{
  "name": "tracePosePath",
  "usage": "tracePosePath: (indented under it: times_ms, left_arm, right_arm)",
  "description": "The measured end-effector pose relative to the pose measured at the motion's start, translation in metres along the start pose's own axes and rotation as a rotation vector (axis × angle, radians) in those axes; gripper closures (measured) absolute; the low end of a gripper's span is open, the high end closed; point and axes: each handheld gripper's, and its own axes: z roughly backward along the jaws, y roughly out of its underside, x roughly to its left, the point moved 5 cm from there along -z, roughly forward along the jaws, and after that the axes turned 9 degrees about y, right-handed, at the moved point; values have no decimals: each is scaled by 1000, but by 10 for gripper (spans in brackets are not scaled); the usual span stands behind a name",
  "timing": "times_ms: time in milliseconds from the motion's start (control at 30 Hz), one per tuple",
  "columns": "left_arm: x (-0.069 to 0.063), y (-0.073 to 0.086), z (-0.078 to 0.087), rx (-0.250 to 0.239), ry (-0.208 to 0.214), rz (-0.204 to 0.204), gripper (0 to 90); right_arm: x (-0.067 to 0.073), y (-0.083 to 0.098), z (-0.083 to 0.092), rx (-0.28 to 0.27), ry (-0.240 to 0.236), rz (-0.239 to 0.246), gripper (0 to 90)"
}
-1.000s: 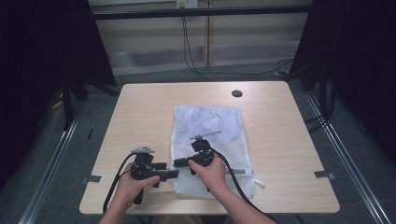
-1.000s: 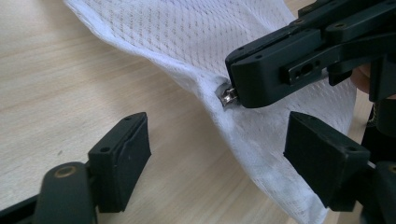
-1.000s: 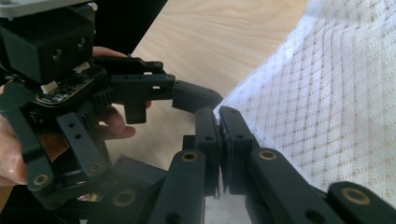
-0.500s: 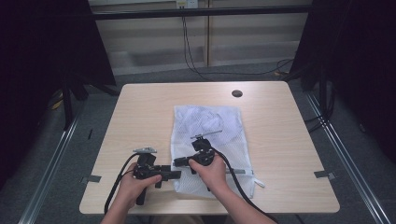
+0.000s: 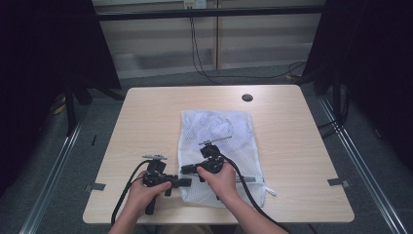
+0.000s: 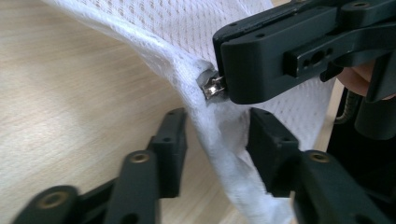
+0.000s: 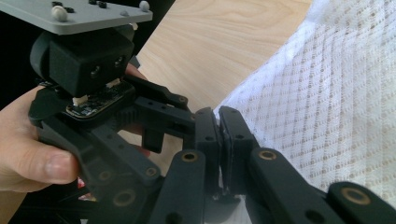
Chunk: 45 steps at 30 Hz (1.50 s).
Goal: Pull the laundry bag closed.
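Note:
A white mesh bag (image 5: 219, 131) lies flat on the wooden table (image 5: 146, 112). My right gripper (image 5: 189, 169) is shut on the bag's small metal zipper pull (image 6: 212, 87) at the near left corner and lifts that edge a little. In the right gripper view its jaws (image 7: 218, 114) are pressed together beside the mesh (image 7: 327, 107). My left gripper (image 6: 217, 140) sits just below the pull. Its jaws have just been closing and stand on either side of the bag's raised seam (image 6: 219, 135). The pads do not clearly press on the seam.
A round dark hole (image 5: 247, 97) sits near the table's far edge. The bag's zipper runs right along its near edge to a tab (image 5: 270, 191). Black cables (image 5: 243, 185) trail from both grippers toward the person. Dark stands and floor cables flank the table.
The left gripper's jaws have narrowed around the bag's edge, and that hand has edged slightly toward the bag. The right gripper has kept still on the zipper pull.

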Motion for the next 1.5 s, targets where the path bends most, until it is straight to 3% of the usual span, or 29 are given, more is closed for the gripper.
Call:
tracePosePath:
  times_ms: [100, 200, 600, 833, 1300, 1500]
  left_arm:
    - [0, -1, -1, -5, 12, 4, 655]
    - [-1, -2, -2, -15, 31, 32, 687]
    - [1, -3, -2, -19, 36, 77, 871]
    - [0, -3, 1, -22, 19, 114, 881]
    - [0, -2, 2, -46, 34, 166, 883]
    - [2, -2, 3, -45, 28, 157, 883]
  right_arm:
    - [0, 0, 1, -2, -3, 1, 870]
    - [-1, 0, 1, -1, -1, 1, 870]
    - [-2, 0, 3, -4, -1, -7, 870]
    - [-3, 1, 5, 3, -13, -18, 871]
    - [-6, 3, 9, 14, -25, -20, 871]
    - [-9, 5, 11, 17, -23, -21, 872]
